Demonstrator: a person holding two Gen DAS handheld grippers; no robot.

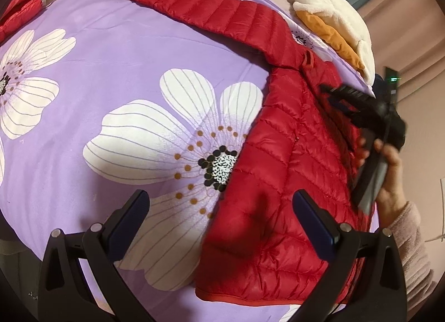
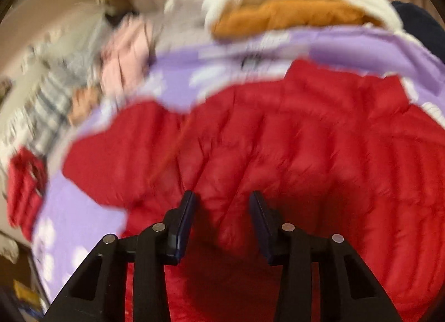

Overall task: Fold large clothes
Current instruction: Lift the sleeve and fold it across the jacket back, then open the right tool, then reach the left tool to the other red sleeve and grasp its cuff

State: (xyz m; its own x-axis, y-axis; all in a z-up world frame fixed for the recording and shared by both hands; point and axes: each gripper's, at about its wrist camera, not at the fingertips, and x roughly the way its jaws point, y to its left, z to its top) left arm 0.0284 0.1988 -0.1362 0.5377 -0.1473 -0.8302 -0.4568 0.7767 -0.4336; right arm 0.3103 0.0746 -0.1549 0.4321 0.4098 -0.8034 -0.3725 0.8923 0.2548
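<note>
Jacket: the red puffer jacket (image 1: 281,161) lay on the right side of the purple flowered bedspread (image 1: 111,85), one sleeve (image 1: 194,5) stretched out to the far left, hem nearest.

Left tool: left gripper (image 1: 221,219) hung over the near hem with its jaws wide, nothing between the pads, one finger over the bedspread and one over the jacket.

Right tool: right gripper (image 2: 222,208) was over the jacket body, jaws fairly narrow with a gap between the pads. View's blurry, but no fabric looked pinched.

Doing it well: I'd say grab the sleeve by its cuff and lay it flat across the body, pinching just the shell so the puffy stuff doesn't slide.

Edges: white fleece pile (image 1: 333,10) sat just beyond the collar at the far right.

Open room: loads of bare bedspread to the left.
</note>
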